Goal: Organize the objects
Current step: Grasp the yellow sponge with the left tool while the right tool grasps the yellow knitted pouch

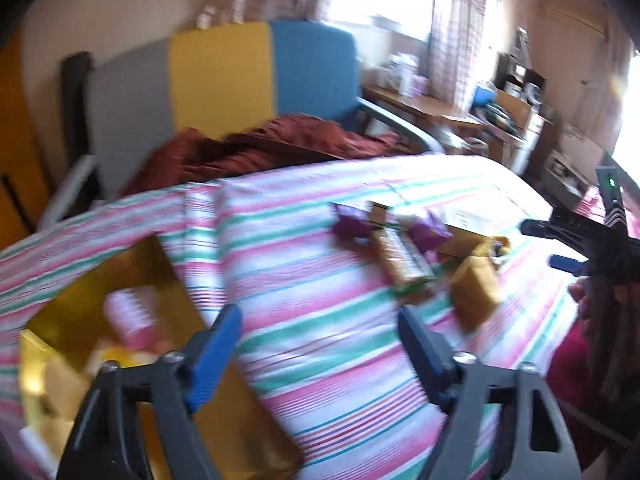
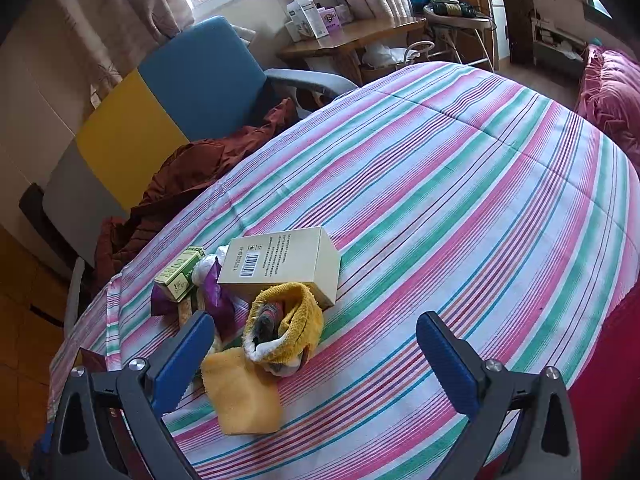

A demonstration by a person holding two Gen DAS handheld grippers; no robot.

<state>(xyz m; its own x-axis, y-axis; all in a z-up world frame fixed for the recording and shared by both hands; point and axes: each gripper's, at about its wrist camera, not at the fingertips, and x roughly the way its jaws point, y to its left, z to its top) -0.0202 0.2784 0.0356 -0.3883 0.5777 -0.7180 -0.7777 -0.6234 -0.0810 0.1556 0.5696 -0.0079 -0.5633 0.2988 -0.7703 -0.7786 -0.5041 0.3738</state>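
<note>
Two views over striped pink, green and white quilted bedspread (image 2: 460, 184). Cream rectangular cardboard box with barcode (image 2: 280, 266) lying flat, touching rolled yellow terry towel (image 2: 286, 326); small green carton (image 2: 178, 274) and crinkled purple wrappers (image 2: 218, 300) just beside. Only in blurred left view: shiny gold open box (image 1: 120, 280) holding pink item. Left gripper (image 1: 320, 332) spread wide, empty; right gripper (image 2: 314, 344) likewise, above the towel.

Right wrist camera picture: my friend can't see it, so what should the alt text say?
The open right gripper with blue pads hovers over a pink, green and white striped bedspread. Ahead lie a crumpled yellow towel, a flat yellow cloth, a cream cardboard box with a barcode, a small green box and purple wrappers.
</note>
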